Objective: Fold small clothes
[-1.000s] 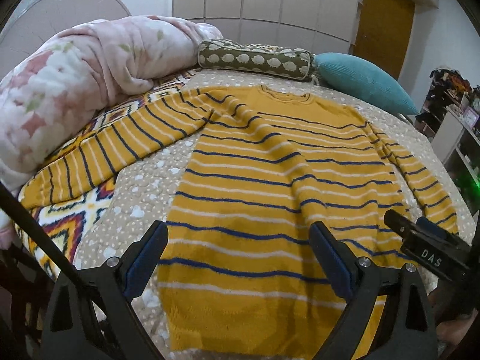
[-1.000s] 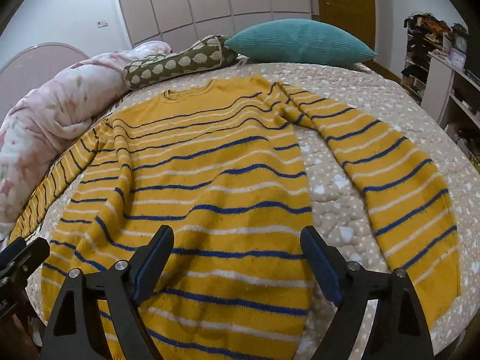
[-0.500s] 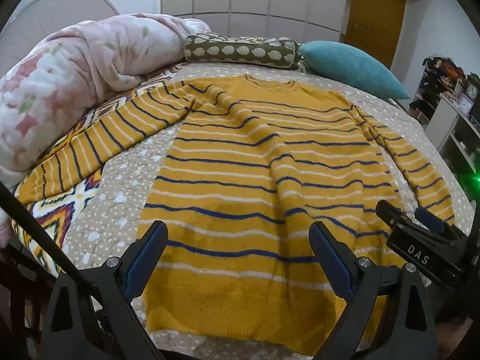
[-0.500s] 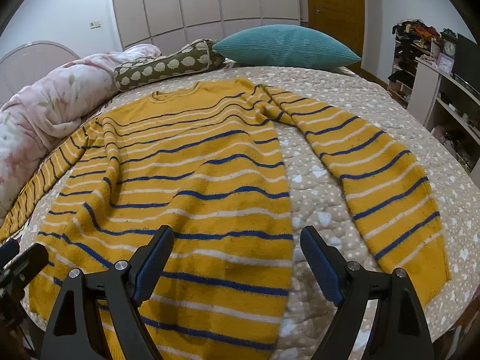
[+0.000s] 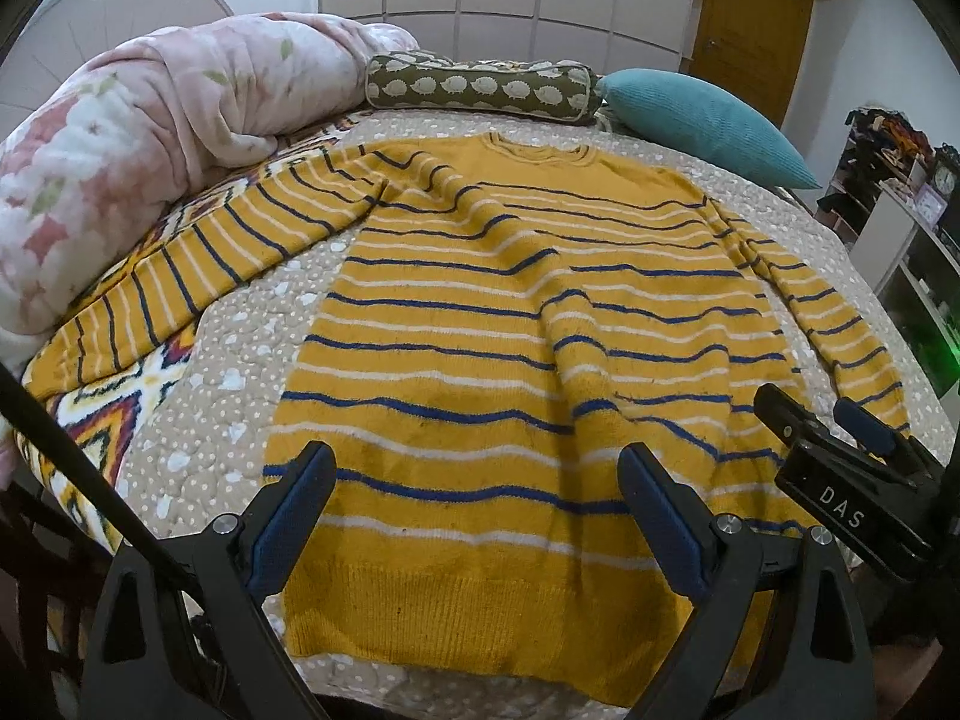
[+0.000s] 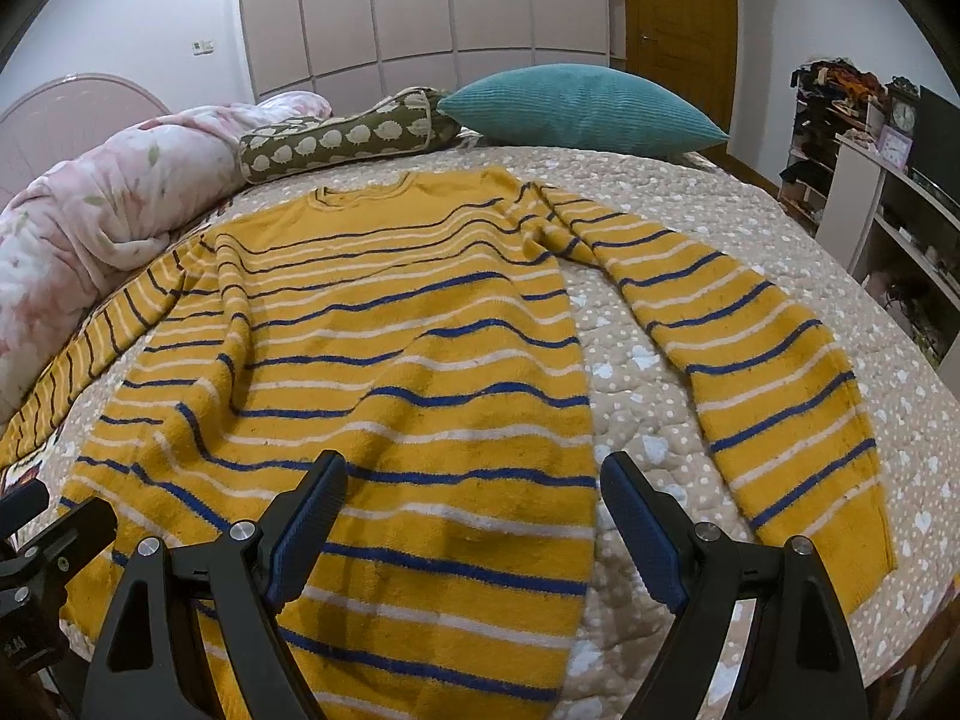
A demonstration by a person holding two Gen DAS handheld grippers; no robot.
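Grippers tilted down over sweater | left gripper agape | right gripper agape

I see a fuzzy knitted sweater with a ribbed hem, lying on a quilted matt bedspread. My left tongs and right tongs are matt black plastic with ridged blue pads and shiny metal screws. The blanket looks plush, the teal cushion corded.

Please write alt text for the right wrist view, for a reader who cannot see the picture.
A yellow striped sweater lies flat on a dotted beige bedspread, sleeves spread, neck away from the camera. The right gripper hovers above its hem with jaws open and empty. Behind are a teal pillow, a sheep-print bolster and a pink blanket.
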